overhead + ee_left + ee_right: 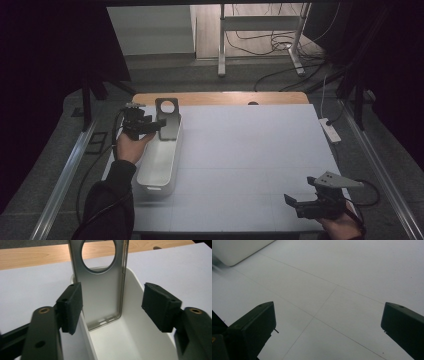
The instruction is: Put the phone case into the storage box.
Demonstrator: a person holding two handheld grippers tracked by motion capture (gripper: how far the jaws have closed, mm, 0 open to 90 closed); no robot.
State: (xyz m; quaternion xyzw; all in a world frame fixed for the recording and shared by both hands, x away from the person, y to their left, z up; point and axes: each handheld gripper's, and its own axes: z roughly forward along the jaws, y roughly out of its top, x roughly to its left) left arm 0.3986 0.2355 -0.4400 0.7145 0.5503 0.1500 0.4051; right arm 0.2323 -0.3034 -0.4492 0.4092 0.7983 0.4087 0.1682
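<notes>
Releasing the phone case [100, 290] cleanly is the step I judge to be in hand. It stands upright at the far end of the white bin [140, 340], leaning on the end wall just ahead of my left gripper [112, 307], camera cut-out at the top. My left jaws are spread; the left pad [71, 306] sits just beside the case edge, the right pad well apart, neither pressing. I should draw straight back along the jaw line, without sideways drift, so the near pad cannot topple the case. My right gripper [300, 202] rests spread over bare table [337, 277], well apart, holding nothing.
</notes>
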